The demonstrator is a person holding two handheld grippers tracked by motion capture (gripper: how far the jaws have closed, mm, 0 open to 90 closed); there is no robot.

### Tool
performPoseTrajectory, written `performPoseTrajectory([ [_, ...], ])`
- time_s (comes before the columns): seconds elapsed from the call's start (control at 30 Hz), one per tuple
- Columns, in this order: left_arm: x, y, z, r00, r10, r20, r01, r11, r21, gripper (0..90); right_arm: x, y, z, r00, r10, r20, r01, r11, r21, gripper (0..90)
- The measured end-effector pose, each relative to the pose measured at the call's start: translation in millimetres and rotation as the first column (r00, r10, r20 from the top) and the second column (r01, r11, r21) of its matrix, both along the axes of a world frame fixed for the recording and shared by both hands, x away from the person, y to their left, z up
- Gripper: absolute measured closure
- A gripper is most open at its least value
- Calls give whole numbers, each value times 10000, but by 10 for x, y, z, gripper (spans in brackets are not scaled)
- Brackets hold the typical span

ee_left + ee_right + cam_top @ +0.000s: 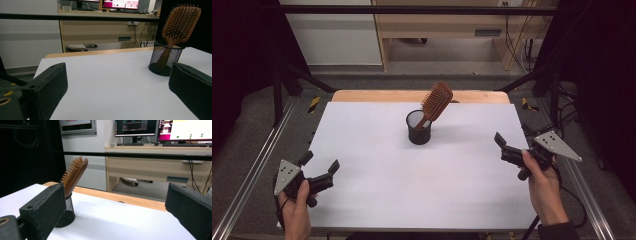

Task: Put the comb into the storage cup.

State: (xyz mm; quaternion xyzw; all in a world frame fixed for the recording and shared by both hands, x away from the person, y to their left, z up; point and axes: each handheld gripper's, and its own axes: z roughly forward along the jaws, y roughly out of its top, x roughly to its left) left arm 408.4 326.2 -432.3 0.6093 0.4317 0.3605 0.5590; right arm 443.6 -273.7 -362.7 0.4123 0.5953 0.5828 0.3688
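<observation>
My left gripper [319, 166] sits at the near left corner of the white table [422, 185], jaws spread wide with nothing between them. In the left gripper view both jaws are cut off by the bottom edge, so I cannot see their bases. My right gripper [502, 145] sits at the table's right edge, jaws also parted and empty; from above, my hand [542, 187] covers much of its body, and one jaw is hard to make out against the dark floor.

The wooden hairbrush [436, 103] stands handle-down in a black mesh cup [418, 129] near the middle of the table's far half, well apart from both grippers. It leans to the right with its bristled head above the rim. In the right gripper view my own jaw hides part of the cup [68, 213], and the brush [75, 175] shows edge-on. In the left gripper view the handle shows only dimly through the mesh [166, 55].
</observation>
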Motion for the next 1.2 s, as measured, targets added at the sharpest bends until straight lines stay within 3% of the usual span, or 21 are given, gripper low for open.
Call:
performPoseTrajectory([
  [0.73,-56,-10,31,9999,-71,115,72,9999,-129,27,-138,-49,-399,9988,59,-489,-53,9999,131,36],
  [1.2,-73,-48,34,9996,-270,120,272,9995,-144,27,-190,-27,-556,9969,253,-747,-251,9997,36,36],
])
